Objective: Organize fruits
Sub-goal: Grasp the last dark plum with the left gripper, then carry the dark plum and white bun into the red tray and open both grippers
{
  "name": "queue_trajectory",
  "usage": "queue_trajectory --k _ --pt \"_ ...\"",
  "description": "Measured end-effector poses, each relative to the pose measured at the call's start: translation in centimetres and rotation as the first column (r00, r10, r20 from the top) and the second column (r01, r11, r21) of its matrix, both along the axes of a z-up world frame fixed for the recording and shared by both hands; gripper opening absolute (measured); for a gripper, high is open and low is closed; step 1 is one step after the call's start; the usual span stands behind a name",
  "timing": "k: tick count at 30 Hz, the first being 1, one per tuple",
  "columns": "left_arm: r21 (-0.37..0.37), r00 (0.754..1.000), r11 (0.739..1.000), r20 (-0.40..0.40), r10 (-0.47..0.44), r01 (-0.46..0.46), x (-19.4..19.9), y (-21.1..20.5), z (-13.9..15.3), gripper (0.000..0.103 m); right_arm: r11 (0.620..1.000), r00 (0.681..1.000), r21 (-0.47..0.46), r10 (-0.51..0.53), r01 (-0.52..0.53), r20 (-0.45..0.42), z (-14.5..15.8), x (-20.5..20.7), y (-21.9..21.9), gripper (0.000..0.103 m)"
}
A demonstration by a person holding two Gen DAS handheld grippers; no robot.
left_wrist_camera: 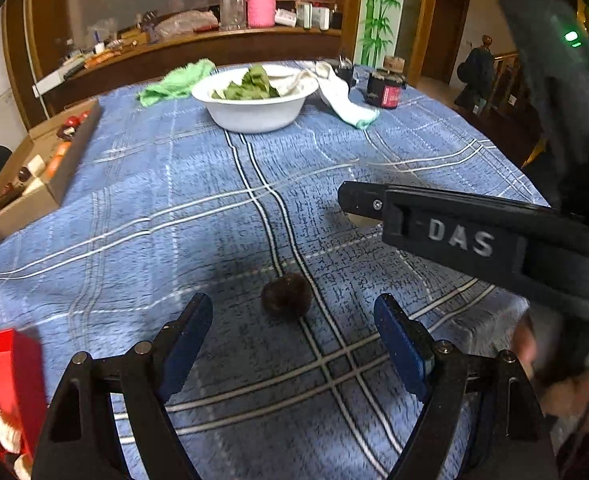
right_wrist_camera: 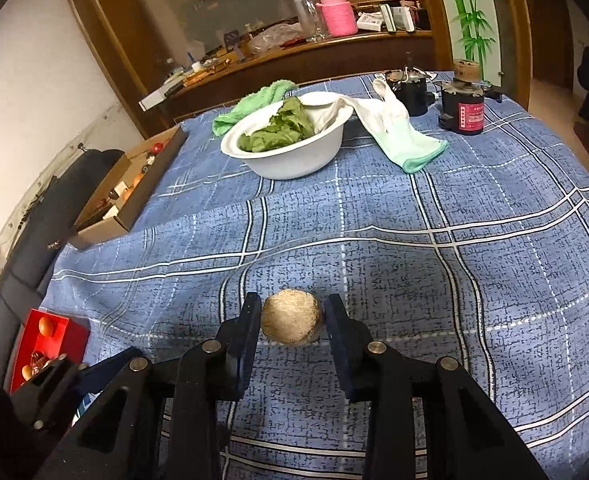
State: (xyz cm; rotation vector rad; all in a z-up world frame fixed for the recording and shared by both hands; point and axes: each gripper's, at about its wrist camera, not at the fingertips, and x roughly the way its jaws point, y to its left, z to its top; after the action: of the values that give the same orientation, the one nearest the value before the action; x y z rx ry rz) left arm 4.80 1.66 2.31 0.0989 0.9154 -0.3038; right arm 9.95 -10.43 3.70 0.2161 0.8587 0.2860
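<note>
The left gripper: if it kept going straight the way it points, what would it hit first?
Probably the dark round fruit lying on the tablecloth, just ahead between the open left gripper fingers; depth is hard to judge.

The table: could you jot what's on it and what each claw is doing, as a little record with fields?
surface: blue plaid tablecloth
left claw: open, dark round fruit on the cloth ahead, untouched
right claw: shut on tan round fruit
white bowl: holds green leaves
red box: left edge, holds small orange fruits
cardboard box: far left
</note>
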Motion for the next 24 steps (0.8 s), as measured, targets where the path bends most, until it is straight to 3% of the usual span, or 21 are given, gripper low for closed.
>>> queue_trajectory --k 2,5,6,12,20,24 --pt "0.001 1.000 1.000 -0.017 0.001 -0.001 0.2 -0.1 -0.6 0.078 1.000 1.000 -0.004 0.001 -0.001 0.000 0.0 0.0 0.0 0.035" --pt "0.019 0.999 1.000 -0.044 -0.005 0.005 0.5 -0.4 -1.4 0.030 1.000 1.000 -0.007 0.001 -0.001 0.012 0.2 -0.2 0.0 0.035" --pt "0.034 1.000 0.999 -0.024 0.000 0.001 0.3 -0.4 -1.2 0.024 1.000 1.000 -0.007 0.001 -0.001 0.013 0.3 -0.2 0.0 0.035" --pt "-0.030 1.000 0.999 0.004 0.024 -0.024 -1.0 1.2 0.2 0.023 1.000 1.000 0.010 0.004 -0.005 0.014 0.3 -0.3 -0.2 0.035" --pt "-0.065 0.986 0.987 0.075 0.152 -0.147 -5.7 6.7 4.0 0.023 0.985 0.997 0.154 0.071 -0.076 0.036 1.4 -1.2 -0.3 0.036" --pt "-0.098 0.965 0.967 0.094 0.244 -0.235 -8.1 10.6 5.3 0.023 0.984 0.995 0.151 0.090 -0.097 0.049 1.4 -1.7 0.5 0.036"
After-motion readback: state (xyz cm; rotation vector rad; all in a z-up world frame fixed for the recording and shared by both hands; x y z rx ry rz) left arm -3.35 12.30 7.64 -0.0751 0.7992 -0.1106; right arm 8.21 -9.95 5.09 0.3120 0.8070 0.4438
